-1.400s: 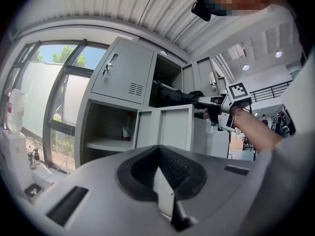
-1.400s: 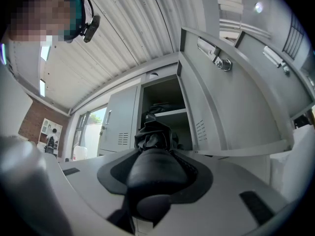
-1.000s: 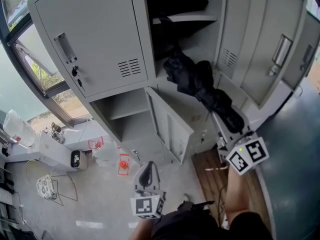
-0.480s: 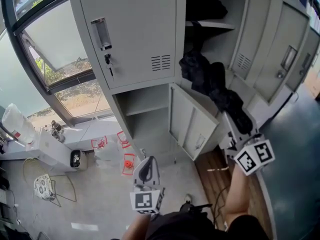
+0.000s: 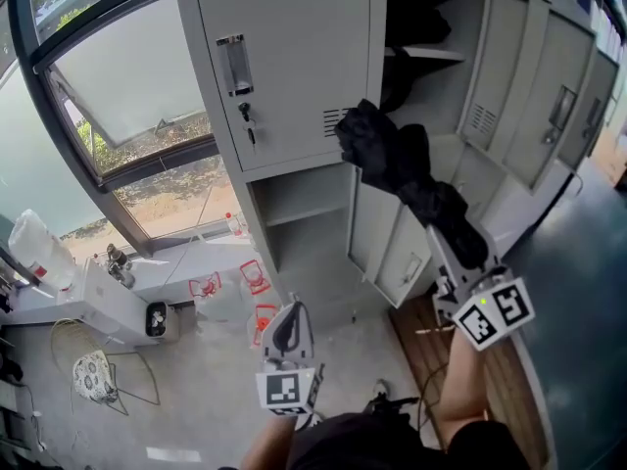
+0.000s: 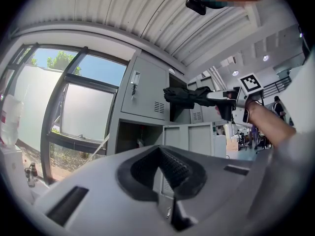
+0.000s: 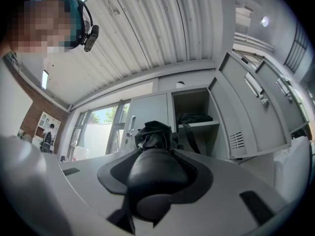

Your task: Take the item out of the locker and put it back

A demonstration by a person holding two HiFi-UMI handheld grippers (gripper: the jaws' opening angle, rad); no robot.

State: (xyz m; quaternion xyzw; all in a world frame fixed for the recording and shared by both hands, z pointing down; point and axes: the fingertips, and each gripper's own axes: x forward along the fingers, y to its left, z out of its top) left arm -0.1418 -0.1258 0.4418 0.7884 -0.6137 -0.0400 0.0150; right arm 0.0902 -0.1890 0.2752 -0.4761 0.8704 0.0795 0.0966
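A folded black umbrella (image 5: pixel 407 174) sticks out level in front of the grey lockers, and my right gripper (image 5: pixel 458 262) is shut on its handle end. Its bunched cloth tip hangs before the vent of the closed upper door (image 5: pixel 294 57). The open locker (image 5: pixel 431 76) behind it has a shelf with a dark bag (image 5: pixel 421 23). The right gripper view shows the umbrella (image 7: pixel 155 136) filling my right gripper (image 7: pixel 157 168). My left gripper (image 5: pixel 287 319) hangs low over the floor, shut and empty. The left gripper view shows my left gripper (image 6: pixel 165 173) with the umbrella (image 6: pixel 189 96) off to the right.
A lower locker (image 5: pixel 304 213) stands open and bare, its door (image 5: pixel 392 243) swung out. More closed lockers (image 5: pixel 568 106) run to the right. A big window (image 5: pixel 127 96) fills the left. A white box (image 5: pixel 118 306), a plastic bottle (image 5: pixel 34 248) and red markers (image 5: pixel 265 316) lie on the floor.
The right gripper has carried the umbrella leftwards, away from the open locker, so its tip now lies before the closed door. The left gripper has stayed low and shut.
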